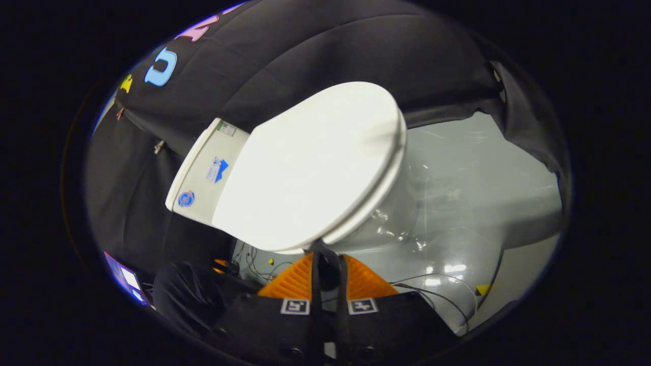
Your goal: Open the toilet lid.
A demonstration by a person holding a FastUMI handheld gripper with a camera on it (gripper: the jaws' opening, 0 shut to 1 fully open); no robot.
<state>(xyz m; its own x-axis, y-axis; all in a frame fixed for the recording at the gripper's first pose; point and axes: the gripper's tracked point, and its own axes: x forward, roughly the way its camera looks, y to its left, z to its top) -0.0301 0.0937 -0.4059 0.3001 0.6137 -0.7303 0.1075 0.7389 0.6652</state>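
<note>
Tool fingers nearly together, tips under toilet lid edge; grip unclear

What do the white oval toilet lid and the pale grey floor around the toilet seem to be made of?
The white oval toilet lid looks like smooth moulded plastic with a satin finish: it is thin and even and shows only a soft sheen. The pale grey floor seems a glossy sheet or coated surface, since it mirrors bright lights. The gripper has its fingers nearly closed at the lid's edge.
</note>
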